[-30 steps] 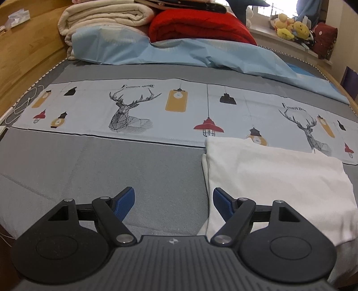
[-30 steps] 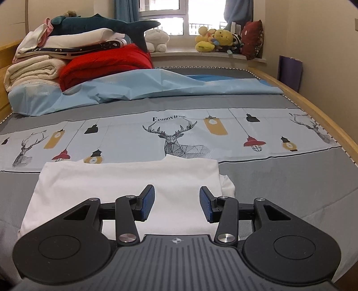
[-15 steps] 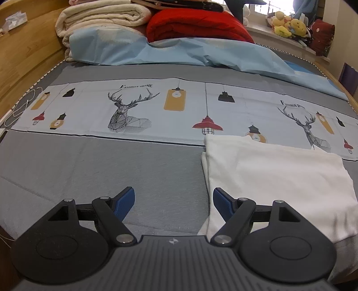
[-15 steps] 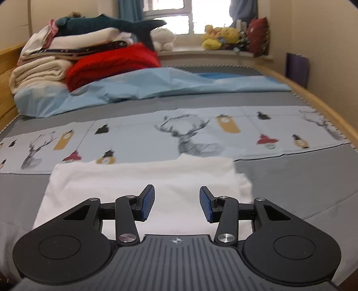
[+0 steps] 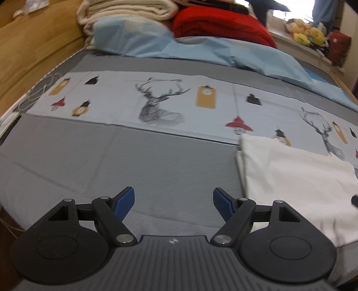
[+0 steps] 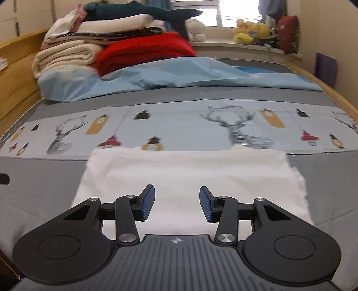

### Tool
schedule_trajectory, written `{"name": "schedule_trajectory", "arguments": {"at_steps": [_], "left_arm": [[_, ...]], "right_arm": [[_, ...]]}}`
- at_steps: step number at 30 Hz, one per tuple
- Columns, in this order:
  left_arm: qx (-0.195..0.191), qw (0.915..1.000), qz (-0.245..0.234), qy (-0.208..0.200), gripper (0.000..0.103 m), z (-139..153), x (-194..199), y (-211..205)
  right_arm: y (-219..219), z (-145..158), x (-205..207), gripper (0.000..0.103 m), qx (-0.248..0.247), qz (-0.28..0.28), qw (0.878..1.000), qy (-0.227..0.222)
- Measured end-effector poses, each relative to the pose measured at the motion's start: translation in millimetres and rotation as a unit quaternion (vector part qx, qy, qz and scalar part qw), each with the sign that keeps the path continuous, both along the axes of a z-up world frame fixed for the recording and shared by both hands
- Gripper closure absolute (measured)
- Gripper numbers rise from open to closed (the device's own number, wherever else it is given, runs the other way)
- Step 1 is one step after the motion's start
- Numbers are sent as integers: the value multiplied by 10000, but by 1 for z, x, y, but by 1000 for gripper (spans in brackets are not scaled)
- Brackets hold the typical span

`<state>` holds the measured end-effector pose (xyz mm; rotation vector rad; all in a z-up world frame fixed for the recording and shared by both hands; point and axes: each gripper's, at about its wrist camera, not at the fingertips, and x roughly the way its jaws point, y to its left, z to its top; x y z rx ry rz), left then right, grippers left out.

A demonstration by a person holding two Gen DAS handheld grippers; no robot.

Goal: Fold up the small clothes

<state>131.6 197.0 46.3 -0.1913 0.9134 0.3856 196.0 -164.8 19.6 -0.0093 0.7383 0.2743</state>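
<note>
White garment (image 6: 188, 174) lay folded flat on grey bedspread (image 5: 125, 161), just below its deer-print band. R gripper (image 6: 177, 202) hung over garment, jaws apart, nothing held. L gripper (image 5: 174, 202) sat left of garment over bare spread, jaws wide, empty.

The left gripper (image 5: 174, 202), a black two-finger tool with blue ribbed pads (image 5: 125, 202), fills the lower part of the view, its jaws standing wide apart with nothing between them, above bare grey bedsheet (image 5: 111, 161). To its right lies a folded white cloth garment (image 5: 295, 179), flat on the sheet, its far edge overlapping a pale blue printed band with deer heads and hanging lamps (image 5: 161, 107). Beyond the band a crumpled light blue sheet (image 5: 223, 51) stretches across the bed. Behind it sit a folded red blanket (image 5: 219, 24) and stacked cream blankets (image 5: 125, 13). A wooden bed frame (image 5: 33, 53) runs along the left. Yellow plush toys (image 5: 308, 33) sit far right, blurred.
</note>
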Motion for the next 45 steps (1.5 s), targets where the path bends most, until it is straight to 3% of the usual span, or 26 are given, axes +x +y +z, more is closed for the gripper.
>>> {"name": "schedule_trajectory", "arguments": {"at_steps": [6,15,24,30,35,37,40,45], "left_arm": [[-194,9993,309,24,21,-2,-13,31],[-251,9990,356,80,21,-2,-18,37],[-271,9990,326,155,21,-6,-11,34],[-226,9991,250,250,21,-10,-6,33],[-230,9987,314,327,21,-13,-3,37],[-242,9986,326,333,21,-14,-2,38],[-271,9985,336,346,21,-14,-3,39],[-327,9983,327,342,21,-15,0,38]], "right_arm": [[59,-10,-23,58,-376,963,9946,-41],[147,-39,-71,58,-1062,2680,9575,46],[190,-71,-91,58,-1677,3332,9278,116],[204,-91,-91,59,-2102,3457,9143,207],[208,-95,-85,65,-2113,3405,9159,251],[207,-94,-81,86,-2074,3344,9188,317],[203,-91,-73,99,-1903,3274,9245,441],[195,-78,-67,101,-1540,3151,9359,334]]}}
